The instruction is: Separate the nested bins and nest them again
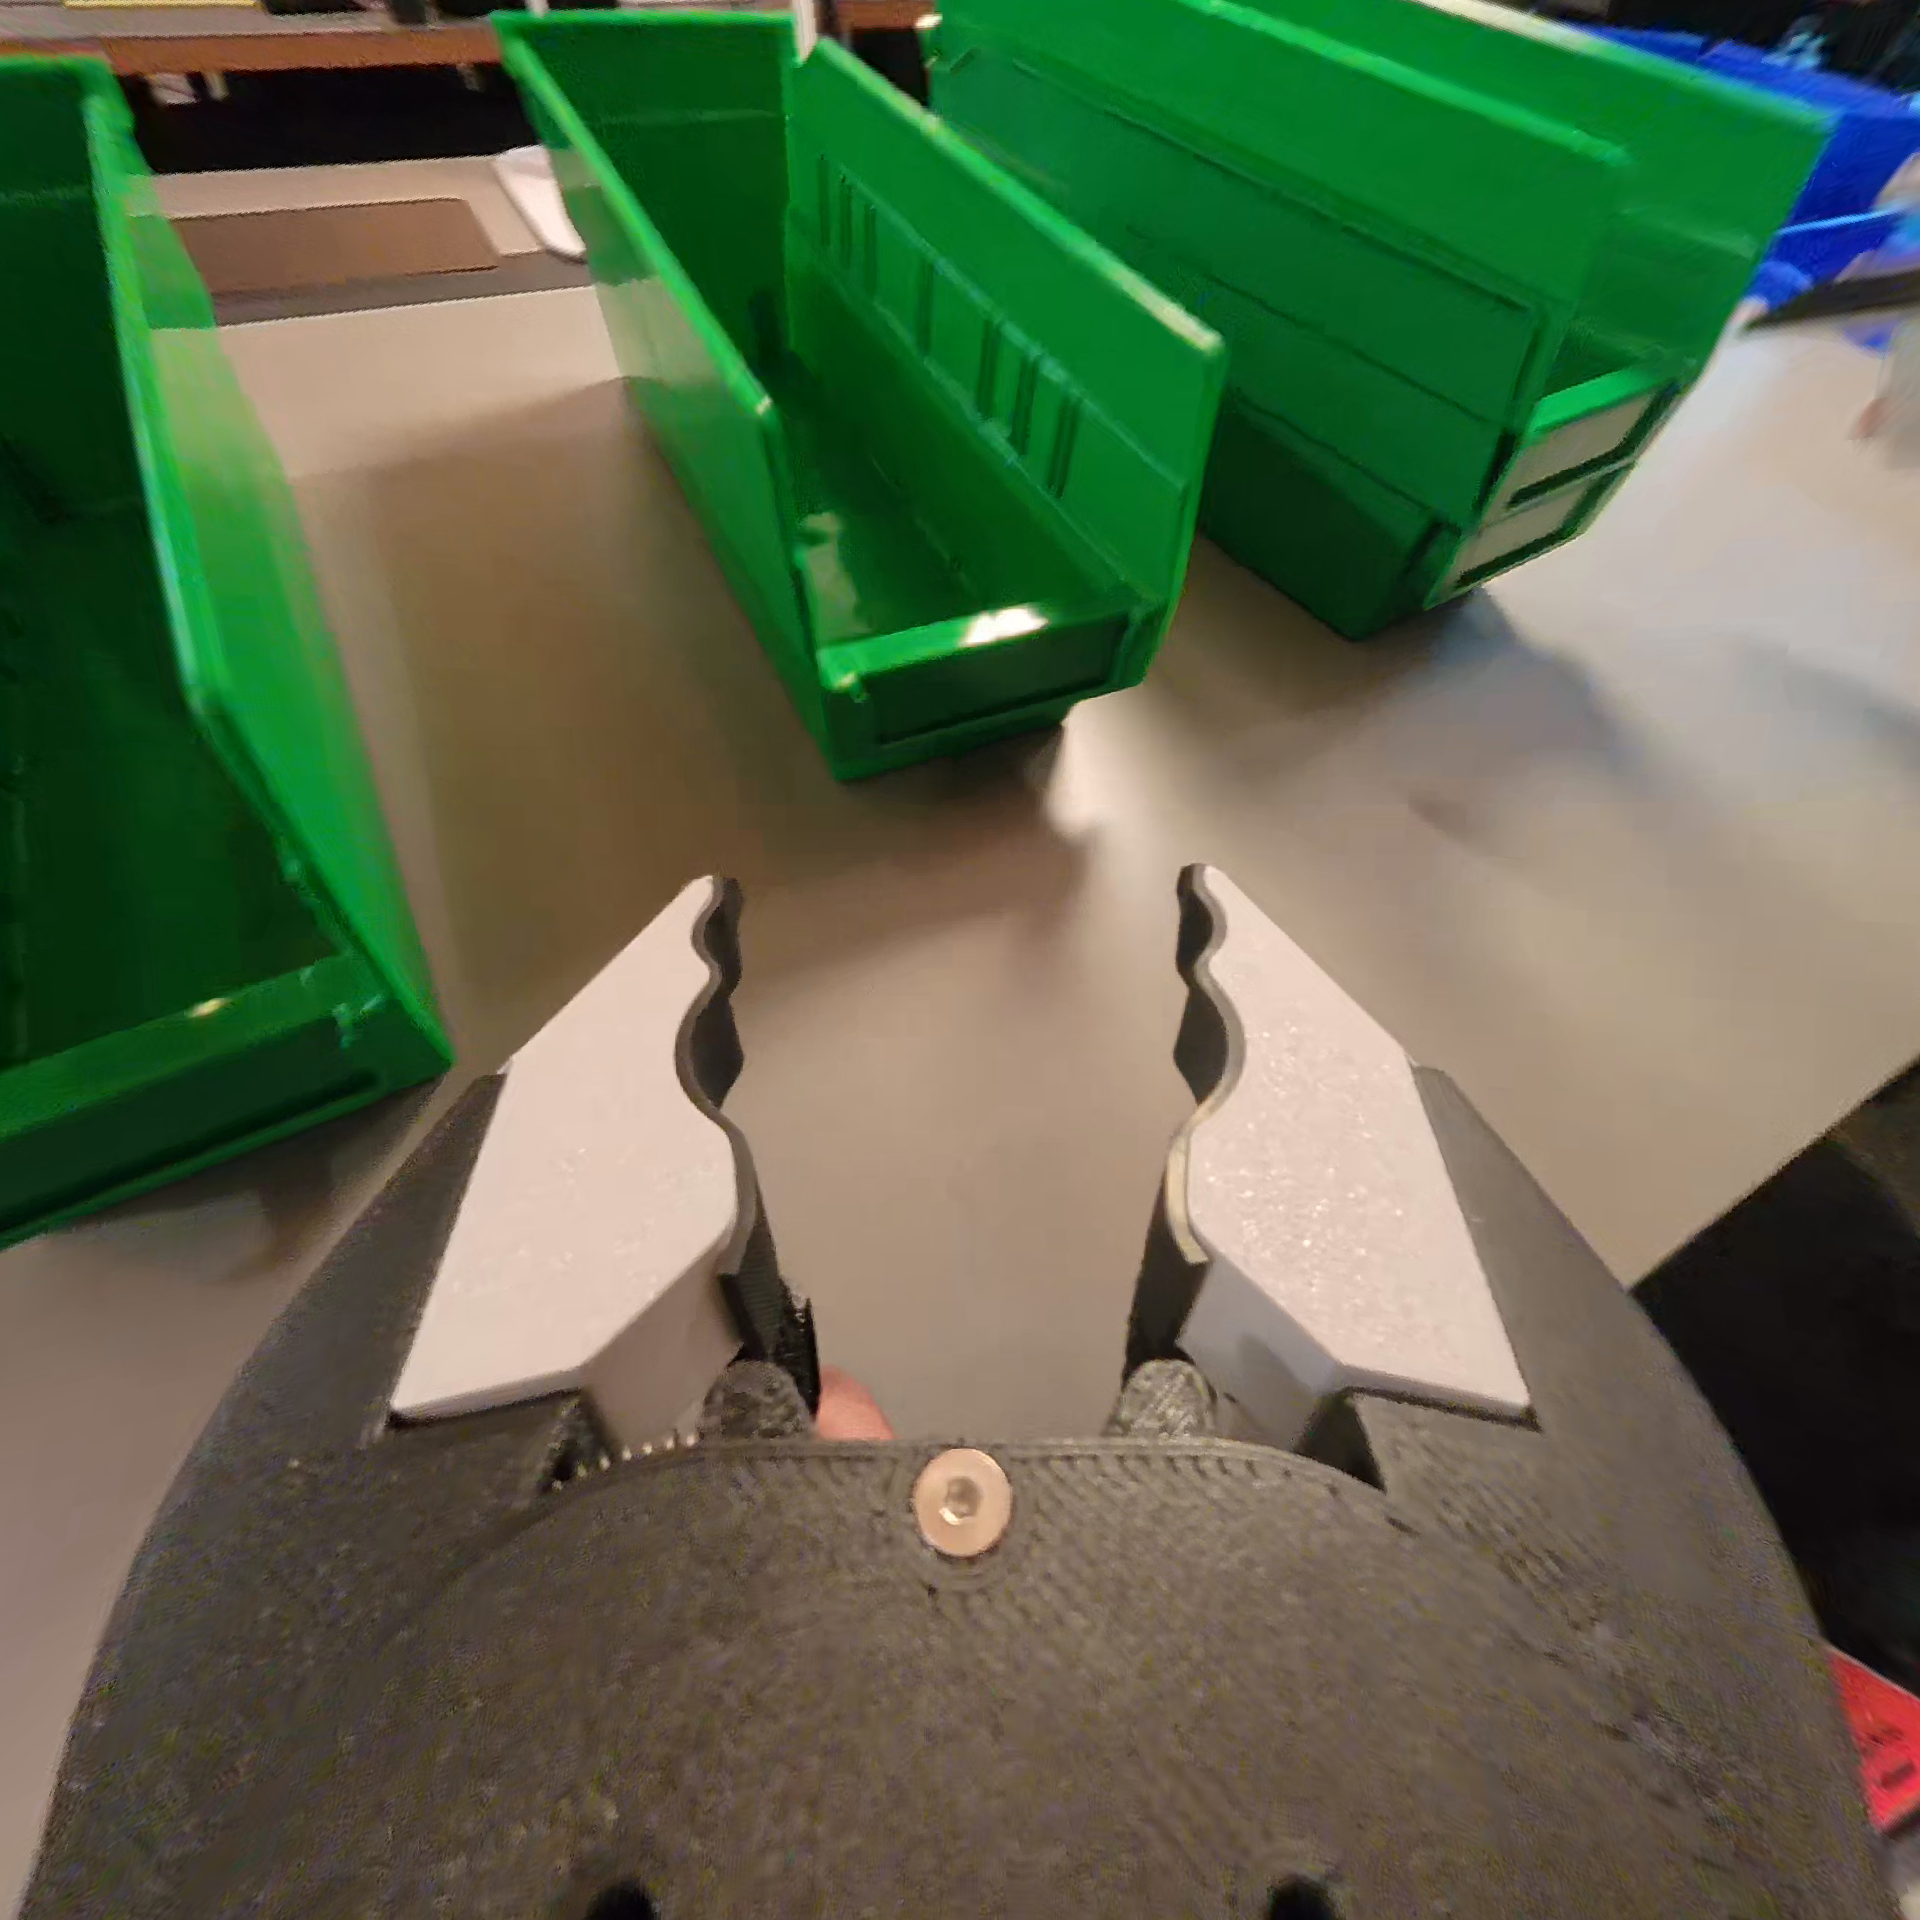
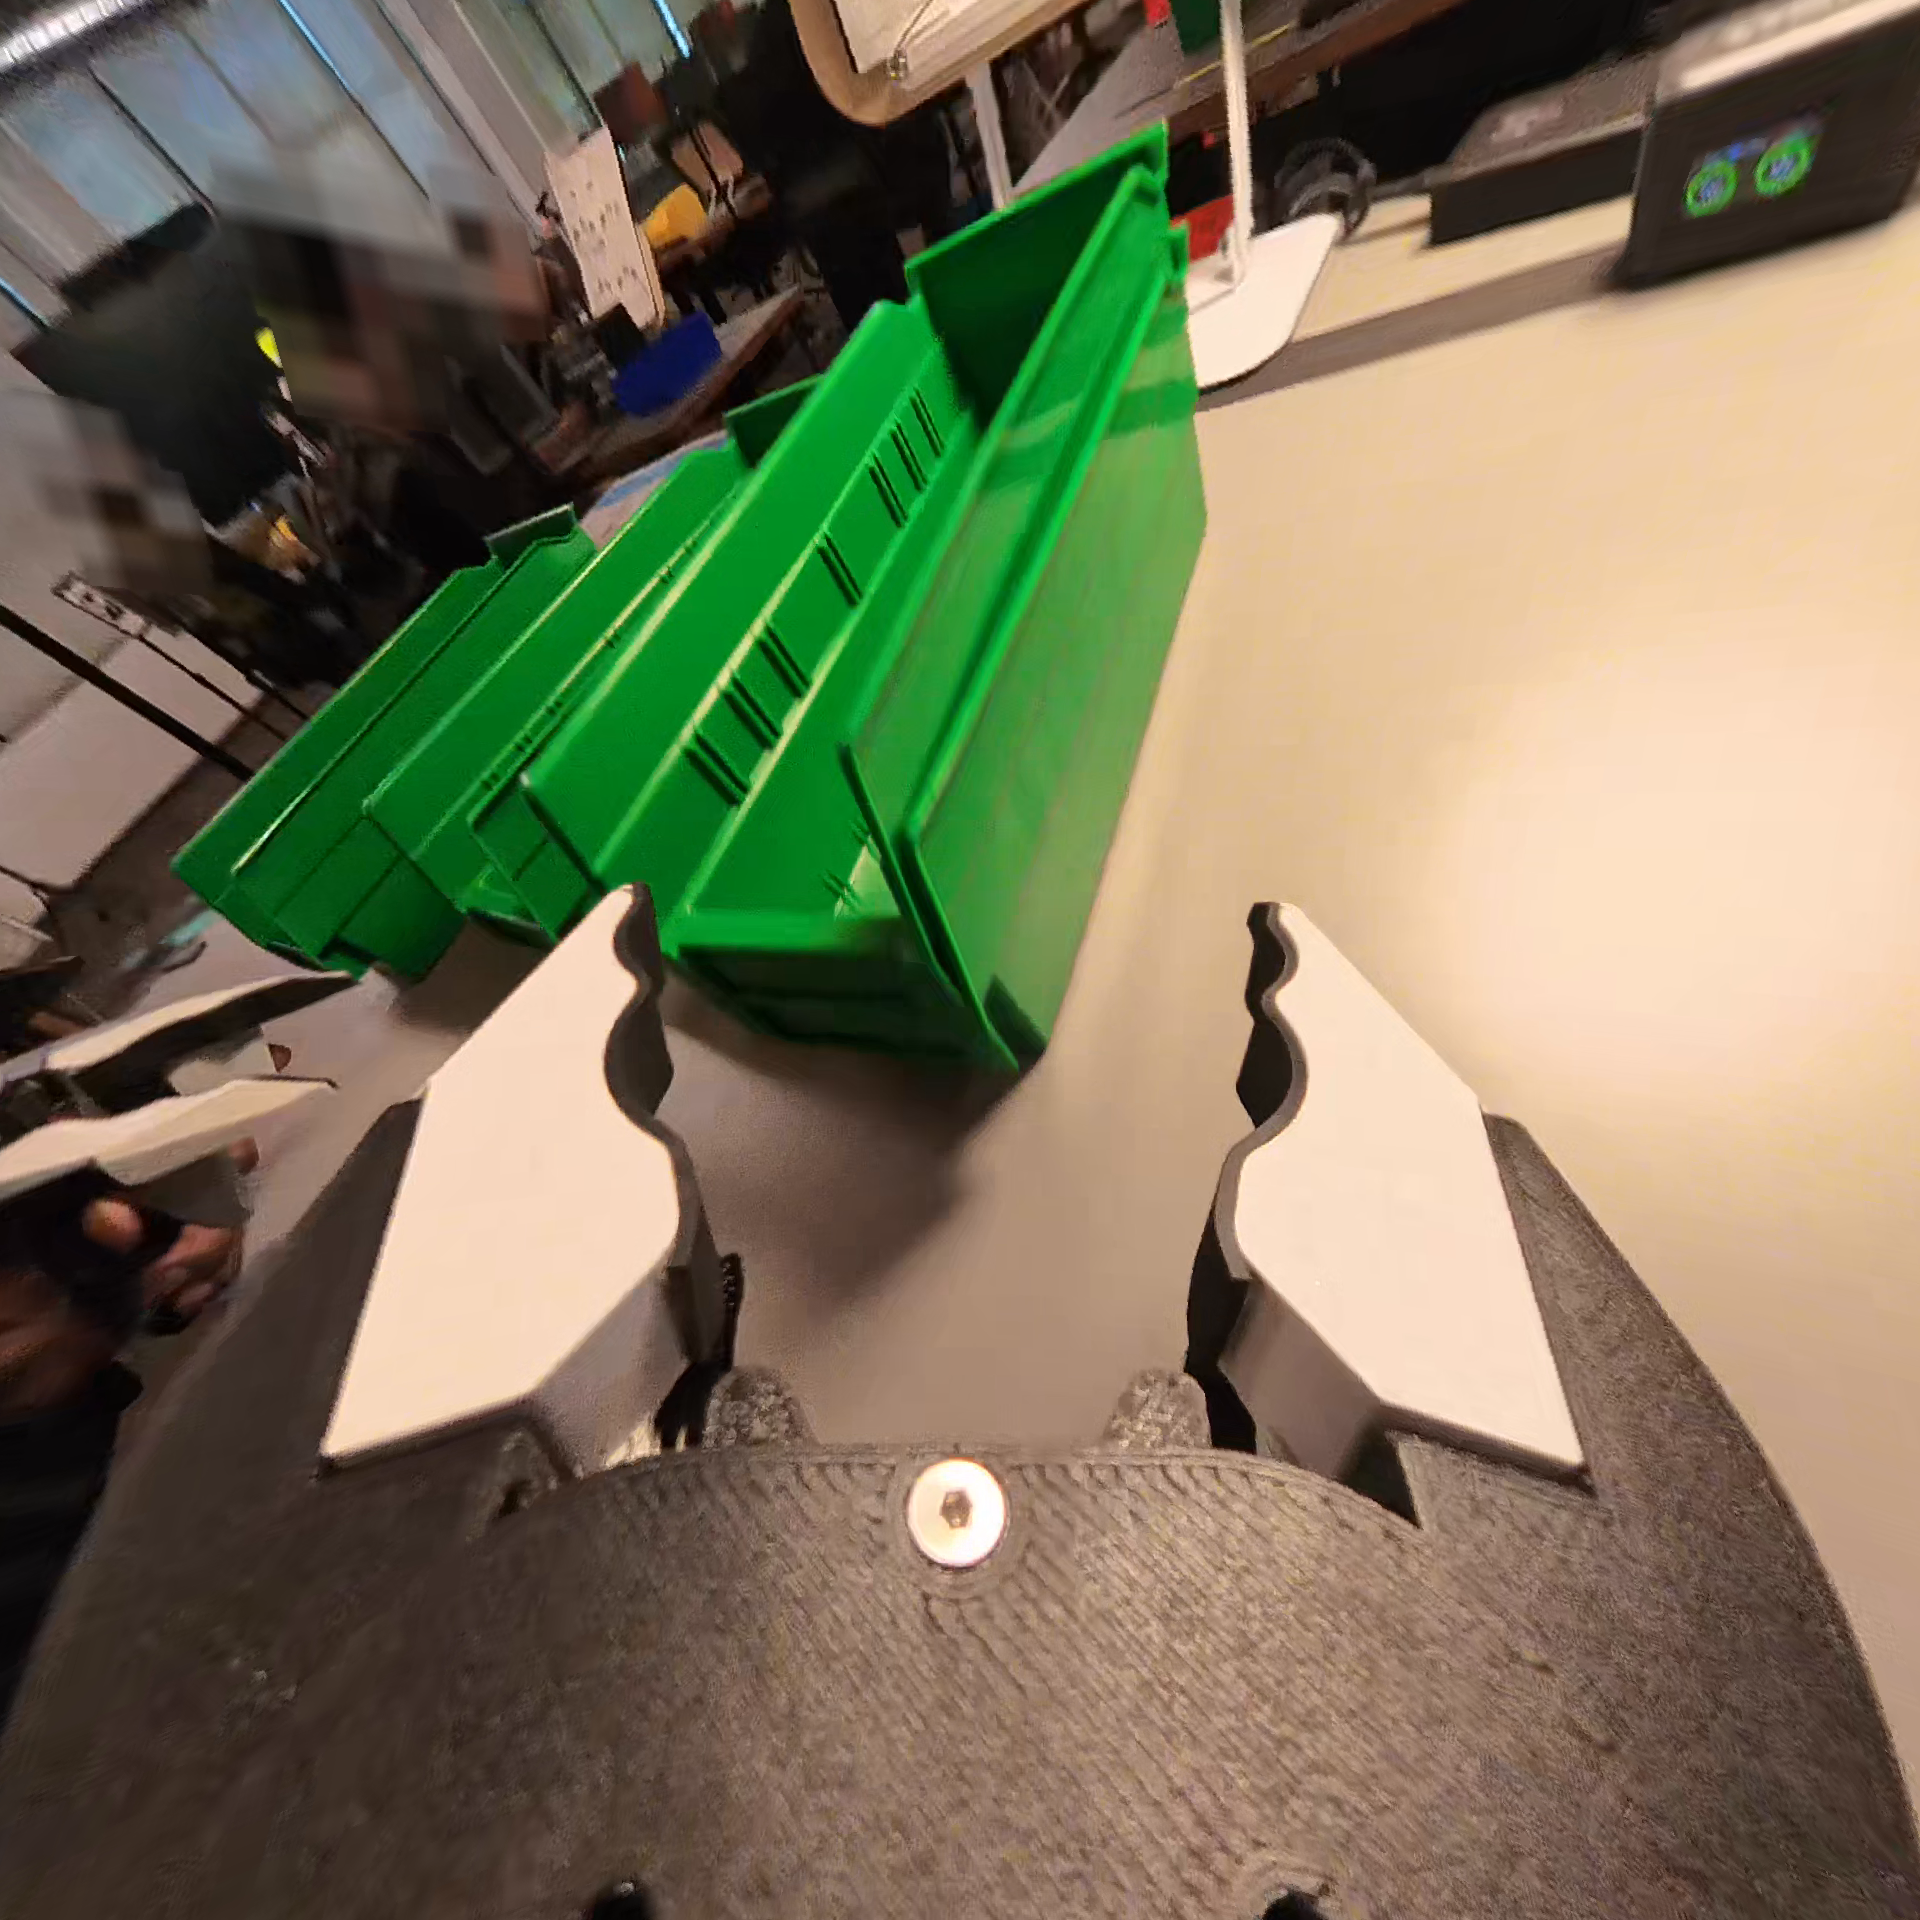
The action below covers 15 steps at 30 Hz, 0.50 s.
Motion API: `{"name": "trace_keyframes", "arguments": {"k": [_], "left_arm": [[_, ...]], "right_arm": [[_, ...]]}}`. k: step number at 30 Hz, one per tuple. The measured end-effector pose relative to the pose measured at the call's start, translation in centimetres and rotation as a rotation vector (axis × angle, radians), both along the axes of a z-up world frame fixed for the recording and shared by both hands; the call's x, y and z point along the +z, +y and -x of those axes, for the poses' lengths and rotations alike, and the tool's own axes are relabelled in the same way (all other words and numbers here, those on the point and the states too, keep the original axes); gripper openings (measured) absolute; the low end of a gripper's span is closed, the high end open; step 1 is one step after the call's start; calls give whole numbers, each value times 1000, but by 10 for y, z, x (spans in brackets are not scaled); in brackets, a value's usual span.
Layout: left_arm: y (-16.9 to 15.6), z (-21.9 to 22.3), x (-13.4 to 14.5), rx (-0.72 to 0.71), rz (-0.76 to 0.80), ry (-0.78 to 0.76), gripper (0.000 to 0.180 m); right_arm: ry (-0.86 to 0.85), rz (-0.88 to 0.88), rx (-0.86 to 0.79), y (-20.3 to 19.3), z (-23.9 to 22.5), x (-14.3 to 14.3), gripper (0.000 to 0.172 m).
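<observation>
Long green bins stand side by side on the pale table (image 1: 1351,831). In the left wrist view a single green bin (image 1: 914,436) lies ahead, a nested green stack (image 1: 1403,343) is to its right, and another green bin (image 1: 156,675) is close on the left. My left gripper (image 1: 958,888) is open and empty over bare table, short of the single bin. In the right wrist view my right gripper (image 2: 948,914) is open and empty, just short of the front end of the nested stack (image 2: 1039,675). The left gripper (image 2: 332,1034) shows at the left edge, open.
Blue bins (image 1: 1849,177) sit beyond the stack at far right. A white lamp base (image 2: 1257,291) and a black device with lit dials (image 2: 1756,156) stand at the table's back. Two more green bins (image 2: 623,707) (image 2: 343,790) lie left of the stack. People stand beyond the table.
</observation>
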State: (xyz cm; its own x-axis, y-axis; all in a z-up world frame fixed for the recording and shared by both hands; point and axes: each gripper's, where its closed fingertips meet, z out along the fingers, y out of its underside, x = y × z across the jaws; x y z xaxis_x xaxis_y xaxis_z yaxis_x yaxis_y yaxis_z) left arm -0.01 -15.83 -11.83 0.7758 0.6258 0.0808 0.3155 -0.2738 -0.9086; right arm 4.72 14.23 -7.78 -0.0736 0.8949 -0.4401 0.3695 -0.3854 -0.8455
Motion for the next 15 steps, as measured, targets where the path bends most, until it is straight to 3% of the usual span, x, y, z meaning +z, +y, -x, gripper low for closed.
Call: {"name": "trace_keyframes", "arguments": {"k": [3,6,9,12,15], "left_arm": [[24,-10,35,-82,-82,-2,88],[44,2,65,-91,-67,18,103],[66,31,87,-103,-8,13,115],[92,61,101,-145,19,-85,122],[110,105,101,-96,76,-192,128]], "right_arm": [[18,72,-28,-3,-19,-32,112],[119,80,-72,0,-26,-20,102],[91,74,-53,-4,-23,-24,100],[85,79,-55,-3,-21,-25,100],[111,90,-63,-1,-23,-22,99]]}}
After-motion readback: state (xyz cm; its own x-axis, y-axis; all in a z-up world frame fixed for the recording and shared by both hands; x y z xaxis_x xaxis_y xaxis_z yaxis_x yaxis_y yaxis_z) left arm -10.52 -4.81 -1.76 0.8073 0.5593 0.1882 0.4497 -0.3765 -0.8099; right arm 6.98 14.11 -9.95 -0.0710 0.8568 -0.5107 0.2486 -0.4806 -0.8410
